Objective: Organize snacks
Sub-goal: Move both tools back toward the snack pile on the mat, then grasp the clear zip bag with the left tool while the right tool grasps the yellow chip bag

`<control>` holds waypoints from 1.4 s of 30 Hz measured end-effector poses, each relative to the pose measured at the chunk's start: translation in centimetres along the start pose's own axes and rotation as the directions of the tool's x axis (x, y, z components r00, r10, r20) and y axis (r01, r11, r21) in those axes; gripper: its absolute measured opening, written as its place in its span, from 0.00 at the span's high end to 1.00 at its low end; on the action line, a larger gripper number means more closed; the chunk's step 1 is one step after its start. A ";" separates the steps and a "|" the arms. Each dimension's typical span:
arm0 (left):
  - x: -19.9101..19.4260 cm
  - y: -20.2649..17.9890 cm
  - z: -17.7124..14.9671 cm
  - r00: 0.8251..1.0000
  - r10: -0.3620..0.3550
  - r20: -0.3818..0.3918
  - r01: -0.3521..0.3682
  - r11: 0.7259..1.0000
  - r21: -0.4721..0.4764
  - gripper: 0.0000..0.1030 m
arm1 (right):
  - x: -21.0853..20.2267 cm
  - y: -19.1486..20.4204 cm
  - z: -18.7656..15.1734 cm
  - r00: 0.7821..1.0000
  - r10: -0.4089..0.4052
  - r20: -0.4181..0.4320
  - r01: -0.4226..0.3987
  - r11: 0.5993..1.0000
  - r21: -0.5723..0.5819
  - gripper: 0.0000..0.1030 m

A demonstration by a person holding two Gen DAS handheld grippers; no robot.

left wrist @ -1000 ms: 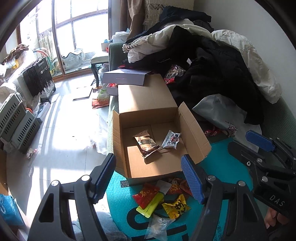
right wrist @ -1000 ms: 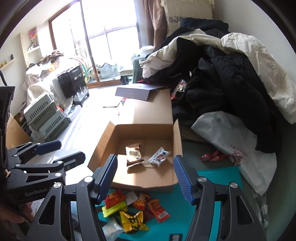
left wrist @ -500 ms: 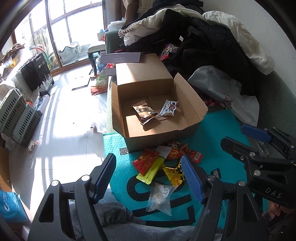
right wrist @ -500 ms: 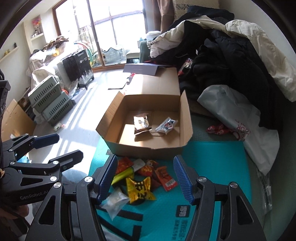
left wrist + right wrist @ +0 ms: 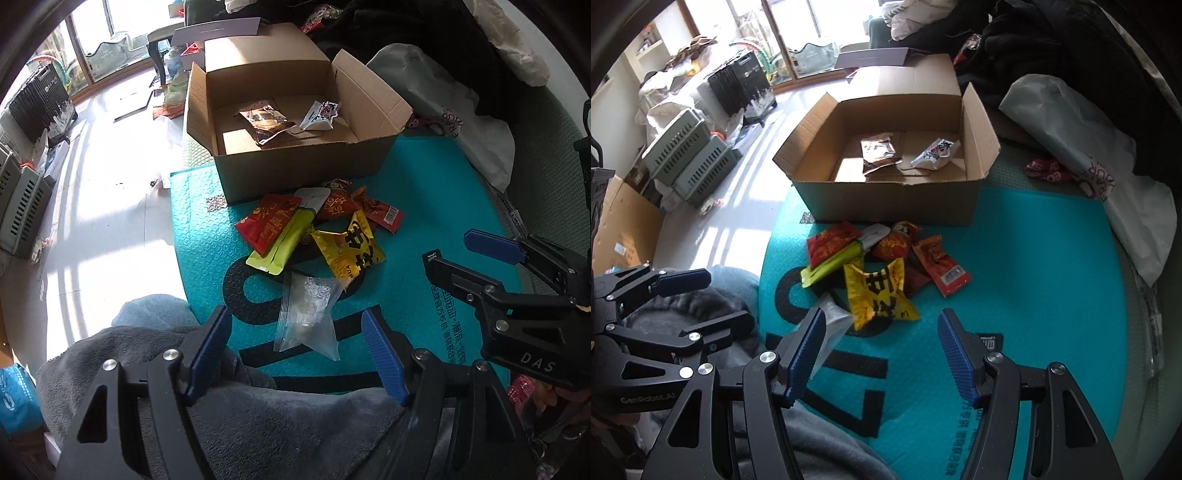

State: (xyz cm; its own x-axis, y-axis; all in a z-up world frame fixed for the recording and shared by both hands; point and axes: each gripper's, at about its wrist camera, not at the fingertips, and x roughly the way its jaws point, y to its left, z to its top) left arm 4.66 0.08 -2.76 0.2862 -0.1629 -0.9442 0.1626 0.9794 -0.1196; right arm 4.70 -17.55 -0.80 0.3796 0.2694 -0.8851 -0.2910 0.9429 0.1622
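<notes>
Teal foam mat point(image 5: 424, 192) by open brown cardboard box point(image 5: 295, 162) | both tools pulling back | left tool point(image 5: 303, 354) spread over clear plastic bag point(image 5: 308, 314) | right tool point(image 5: 882, 350) spread, empty | next pickup starting

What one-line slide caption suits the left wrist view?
Open left gripper above a clear bag near piled snack packets, cardboard box beyond.

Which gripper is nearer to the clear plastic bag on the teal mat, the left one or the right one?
Left. The left gripper hovers open with the clear plastic bag just ahead between its jaws. The right gripper is open too, with the bag off to its left side.
</notes>
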 end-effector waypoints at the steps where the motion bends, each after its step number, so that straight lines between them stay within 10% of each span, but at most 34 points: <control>1: 0.4 0.0 -0.1 1.000 -0.013 -0.013 0.013 1.000 -0.003 0.30 | 0.4 0.0 -0.3 1.000 0.002 -0.016 -0.002 1.000 0.001 0.39; 13: 5.9 -0.2 0.0 0.978 -0.107 -0.182 0.099 0.994 -0.051 0.30 | 3.7 -1.6 -2.2 0.991 0.013 -0.133 -0.010 1.000 0.027 0.39; 32: 13.6 -1.4 1.2 0.933 0.021 -0.359 -0.019 1.000 0.008 0.31 | 6.9 -3.6 -1.2 0.979 0.023 -0.203 -0.010 0.998 0.067 0.39; 42: 12.9 -1.9 1.7 0.955 0.027 -0.295 -0.026 1.000 0.004 0.65 | 7.7 -4.2 -0.9 0.974 0.029 -0.226 -0.014 0.997 0.070 0.39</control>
State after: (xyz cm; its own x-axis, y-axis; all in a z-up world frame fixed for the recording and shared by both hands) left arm 9.66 -4.13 -14.22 -0.0007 -0.0944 -0.9955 0.1592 0.9828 -0.0933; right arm 8.04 -19.65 -8.69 0.1628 0.2456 -0.9556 -0.2339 0.9505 0.2045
